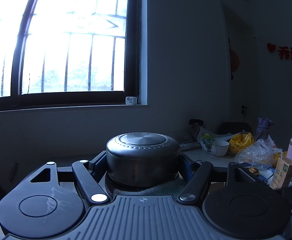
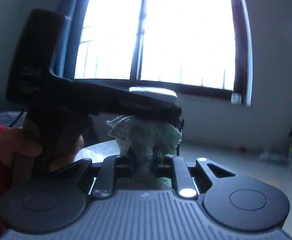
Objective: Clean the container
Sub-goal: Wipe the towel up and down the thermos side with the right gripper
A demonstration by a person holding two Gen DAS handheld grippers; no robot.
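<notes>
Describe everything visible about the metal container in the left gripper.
The container is a round, dark grey metal tin, seemingly upside down: flat brushed disc on top, ringed by small dots. The left gripper clamps its straight sides. A green cloth lies just below. It hangs before a table.

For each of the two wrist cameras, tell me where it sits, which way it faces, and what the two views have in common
Left wrist: sits on the left gripper, facing along its fingers at the metal container clamped between them; barred window and cluttered table lie beyond.
Right wrist: sits on the right gripper, facing the green cloth it pinches, with the left gripper and the person's hand crossing above.
Shared: the window, the left gripper, the green cloth.
</notes>
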